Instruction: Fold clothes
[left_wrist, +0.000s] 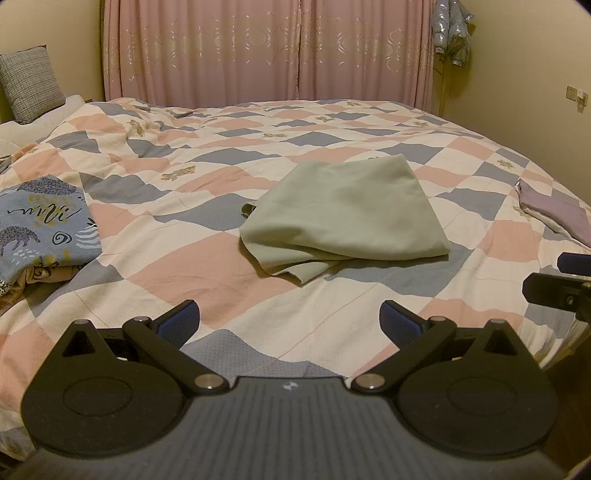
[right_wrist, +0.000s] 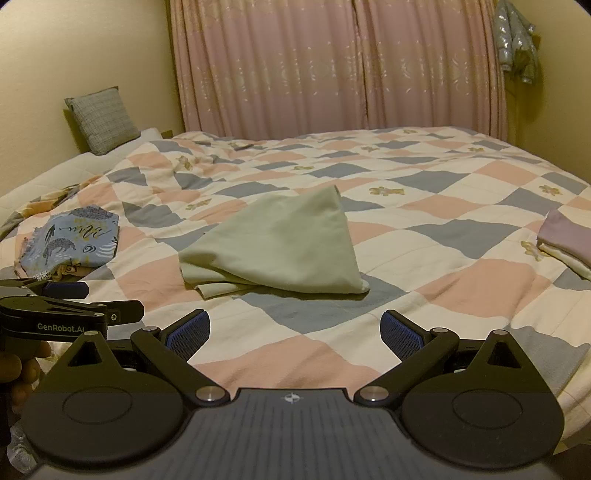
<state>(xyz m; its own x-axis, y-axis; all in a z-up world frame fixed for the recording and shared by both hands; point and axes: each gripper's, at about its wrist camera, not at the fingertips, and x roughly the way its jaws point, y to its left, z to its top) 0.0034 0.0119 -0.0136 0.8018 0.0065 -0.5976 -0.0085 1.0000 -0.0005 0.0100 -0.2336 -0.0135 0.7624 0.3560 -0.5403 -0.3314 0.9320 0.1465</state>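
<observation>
A pale green garment (left_wrist: 343, 218) lies roughly folded in the middle of the bed; it also shows in the right wrist view (right_wrist: 275, 243). My left gripper (left_wrist: 290, 321) is open and empty, held above the bed's near edge, short of the garment. My right gripper (right_wrist: 295, 332) is open and empty, also short of the garment. The left gripper shows from the side at the left of the right wrist view (right_wrist: 85, 302), and part of the right gripper shows at the right edge of the left wrist view (left_wrist: 561, 284).
A checked quilt (left_wrist: 221, 280) covers the bed. A blue patterned cloth (left_wrist: 40, 229) lies on the left, with crumpled cloth under it. A lilac folded stack (left_wrist: 554, 214) lies at the right. A grey cushion (left_wrist: 29, 85) and pink curtains (left_wrist: 266, 51) stand behind.
</observation>
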